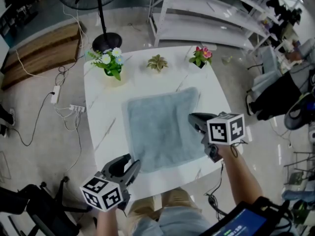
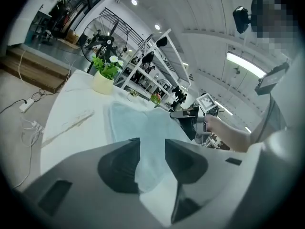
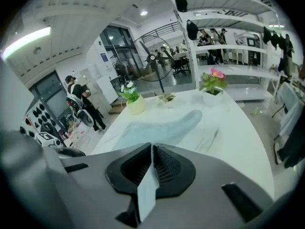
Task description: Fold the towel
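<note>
Nearest you, your left gripper [image 1: 131,163] stands with jaws apart at the near-left corner of the towel [image 1: 160,132]; the cloth shows between the jaws, not pinched. A little further out, your right gripper [image 1: 192,117] is clenched on a thin strip of the towel's right edge (its own view shows the strip nipped between the pads). The towel lies spread flat on the white table [image 1: 103,117], running away from both grippers toward the potted plants [image 1: 157,63]. The left corner likely needs gripping first.

Left gripper [image 1: 134,161] jaws apart, right gripper [image 1: 192,118] clamped
</note>
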Demonstrator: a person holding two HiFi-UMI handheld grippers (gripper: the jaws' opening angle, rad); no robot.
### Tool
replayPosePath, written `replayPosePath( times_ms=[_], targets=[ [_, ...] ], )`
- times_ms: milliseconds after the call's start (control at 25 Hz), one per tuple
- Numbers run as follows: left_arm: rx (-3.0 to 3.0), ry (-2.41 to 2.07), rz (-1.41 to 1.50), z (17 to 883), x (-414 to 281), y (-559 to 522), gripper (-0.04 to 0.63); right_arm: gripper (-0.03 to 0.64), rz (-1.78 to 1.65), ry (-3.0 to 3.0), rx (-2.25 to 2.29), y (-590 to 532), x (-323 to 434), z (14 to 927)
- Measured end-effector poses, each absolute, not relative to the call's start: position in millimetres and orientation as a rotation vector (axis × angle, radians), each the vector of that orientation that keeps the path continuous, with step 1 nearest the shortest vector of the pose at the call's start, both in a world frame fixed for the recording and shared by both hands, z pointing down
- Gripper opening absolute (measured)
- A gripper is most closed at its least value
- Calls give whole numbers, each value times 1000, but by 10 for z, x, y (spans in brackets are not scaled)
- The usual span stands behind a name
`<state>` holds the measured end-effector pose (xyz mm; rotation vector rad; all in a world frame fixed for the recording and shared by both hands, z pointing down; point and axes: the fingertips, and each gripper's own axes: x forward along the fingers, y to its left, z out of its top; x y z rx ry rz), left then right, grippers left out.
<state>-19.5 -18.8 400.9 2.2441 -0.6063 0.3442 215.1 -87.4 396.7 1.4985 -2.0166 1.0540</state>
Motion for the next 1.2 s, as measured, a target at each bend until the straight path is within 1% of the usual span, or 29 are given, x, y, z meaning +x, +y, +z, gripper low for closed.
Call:
replayPosePath(
  times_ms=[200,520,640,760,920,960,1040,1080,1160,1200],
  targets=[
    [2253,-660,254,3824,-572,-59,164,34,901,-2015,1402,-1011,1378,3843],
    [2224,-723,175,3806,-1029,256,164,35,781,-1970,1207,-1164,203,4363],
    [2201,-736,169,3884,-1139,348,164,34,742,-1917,1177,-1228,21,4690],
    [2179,-750,158,3945,-1237,385,164,34,721,-1870,1168,-1258,-9,4958],
    [2153,-773,152,4023,-1328,425,163,42,738,-1895,1153,-1275,-57,5019],
    [2151,-775,152,4023,-1328,429,162,72,753,-1913,1133,-1255,-91,4982],
    [2160,-772,152,3983,-1301,422,161,181,783,-1957,1091,-1185,-166,4837],
    [2169,-769,153,3948,-1280,413,161,223,792,-1982,1076,-1140,-202,4731],
    [2192,-761,153,3866,-1231,392,160,259,782,-2046,1053,-1033,-266,4467],
    [2206,-757,154,3825,-1202,377,160,261,762,-2083,1037,-974,-292,4313]
  ],
)
